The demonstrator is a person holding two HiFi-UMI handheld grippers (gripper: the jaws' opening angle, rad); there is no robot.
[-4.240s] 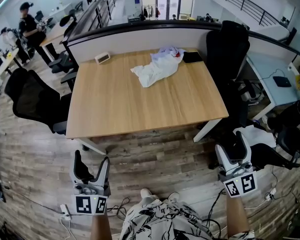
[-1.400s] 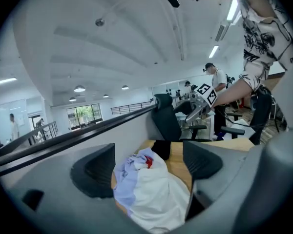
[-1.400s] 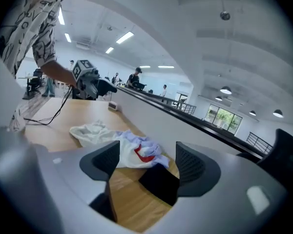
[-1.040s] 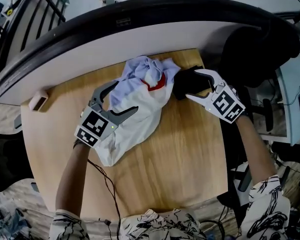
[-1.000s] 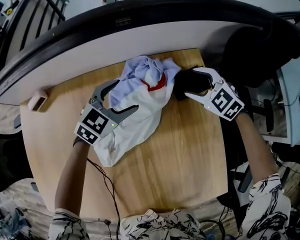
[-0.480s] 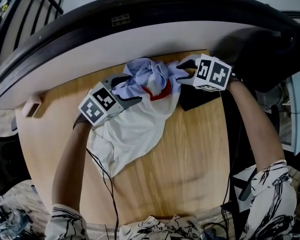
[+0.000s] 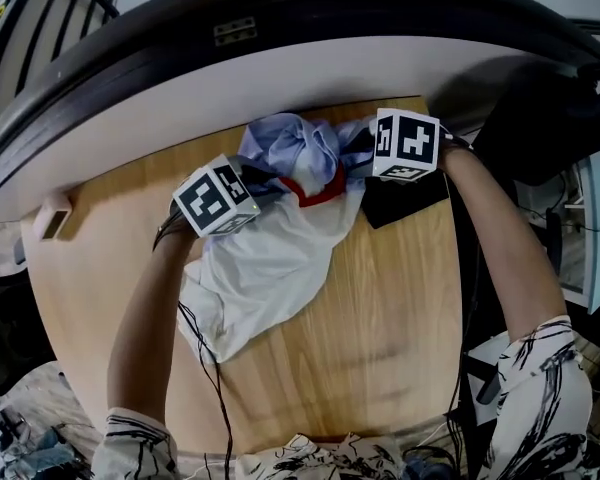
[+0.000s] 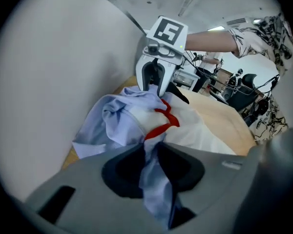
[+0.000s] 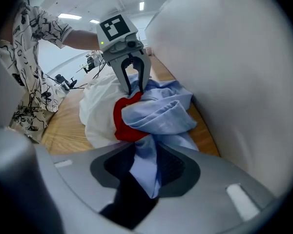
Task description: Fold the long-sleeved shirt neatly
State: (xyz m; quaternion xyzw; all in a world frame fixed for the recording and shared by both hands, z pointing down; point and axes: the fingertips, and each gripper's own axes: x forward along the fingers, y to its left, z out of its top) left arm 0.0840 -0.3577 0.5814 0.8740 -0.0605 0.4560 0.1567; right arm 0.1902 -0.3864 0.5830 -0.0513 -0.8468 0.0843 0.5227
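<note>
Now: crumpled long-sleeved shirt (image 7: 270, 258) at the 12 o'clock edge of the counter (image 7: 380, 308). Left gripper (image 8: 153, 167) at the heap's 10 o'clock, right gripper (image 9: 145, 167) at its 2 o'clock. The fingers of each, having just been closing, are clenched on a pale-blue fold. Red collar trim (image 7: 315, 190) lies between them.

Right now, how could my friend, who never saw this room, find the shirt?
Look at the wooden desk against the pale partition wall. At its far edge, by the wall, lies a crumpled shirt. It is the only soft thing there: white and pale blue with a red band, unlike the flat black item beside it.
</note>
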